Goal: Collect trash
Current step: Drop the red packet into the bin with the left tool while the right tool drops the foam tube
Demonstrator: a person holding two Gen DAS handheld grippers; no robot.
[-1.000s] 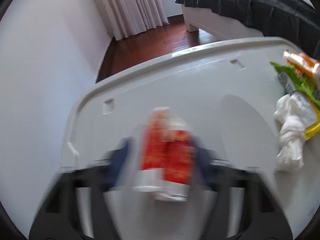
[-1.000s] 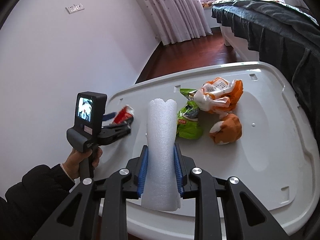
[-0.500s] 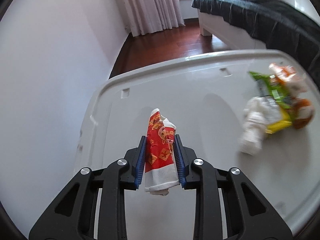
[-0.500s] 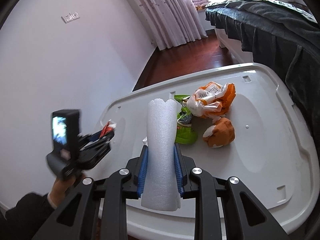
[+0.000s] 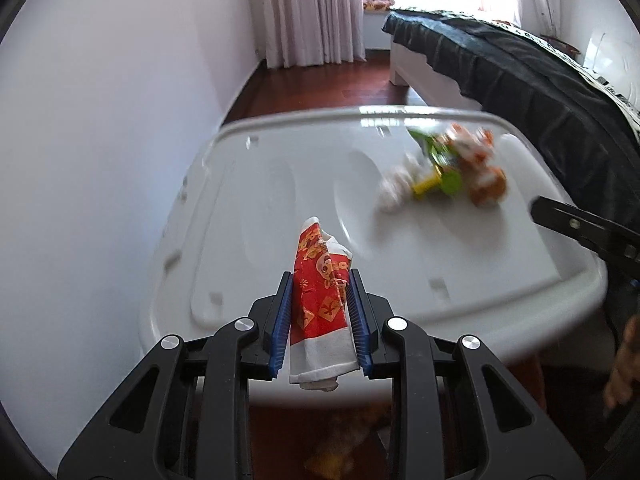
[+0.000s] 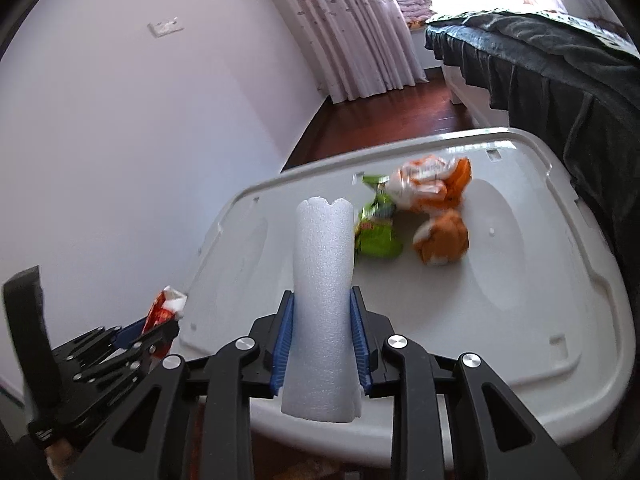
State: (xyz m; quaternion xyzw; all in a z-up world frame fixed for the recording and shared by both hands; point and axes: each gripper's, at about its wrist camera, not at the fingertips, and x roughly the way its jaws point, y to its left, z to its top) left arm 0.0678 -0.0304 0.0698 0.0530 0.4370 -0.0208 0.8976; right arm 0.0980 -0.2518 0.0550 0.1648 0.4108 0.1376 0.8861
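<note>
left tongs (image 5: 320,312) clamp red wrapper (image 5: 322,296); right tongs (image 6: 322,340) clamp foam roll (image 6: 323,304).

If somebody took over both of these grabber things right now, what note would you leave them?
Left gripper: shut on the red wrapper, lifted off the white lid.
Right gripper: shut on the white foam roll, held above the lid's near edge.
Still on the lid: green packet, orange-and-white bags, orange crumpled piece, and a white wad.
Done: two pieces picked up. Left: drop them off, then fetch the rest. No bin is visible.
</note>
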